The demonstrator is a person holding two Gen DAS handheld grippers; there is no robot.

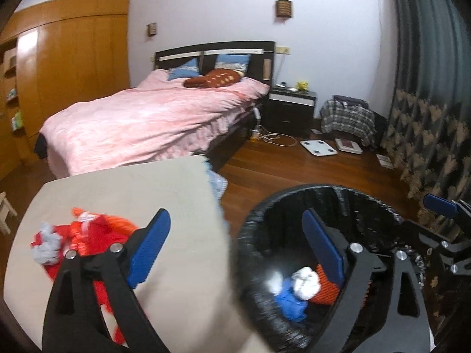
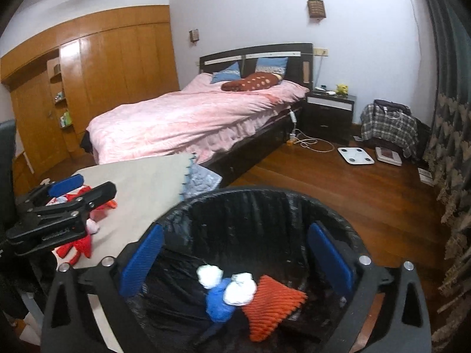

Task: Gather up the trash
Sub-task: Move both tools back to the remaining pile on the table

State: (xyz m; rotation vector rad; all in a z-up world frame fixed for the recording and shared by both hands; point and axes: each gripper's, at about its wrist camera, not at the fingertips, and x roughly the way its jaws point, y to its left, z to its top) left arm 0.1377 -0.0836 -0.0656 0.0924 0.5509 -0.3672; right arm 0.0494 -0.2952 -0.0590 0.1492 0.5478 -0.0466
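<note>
My right gripper (image 2: 235,260) fingers spread wide and empty over the black-lined bin (image 2: 265,197), white wads (image 2: 239,291), blue scrap (image 2: 219,301), orange ribbed piece (image 2: 269,309) inside, my left gripper (image 1: 235,250) wide too, red trash (image 1: 88,235) on tabletop (image 1: 132,185)

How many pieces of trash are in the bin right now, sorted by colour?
In the black-lined bin, as far as the right wrist view shows:
White crumpled wads: 2
Blue crumpled piece: 1
Orange foam net: 1
Total: 4
</note>
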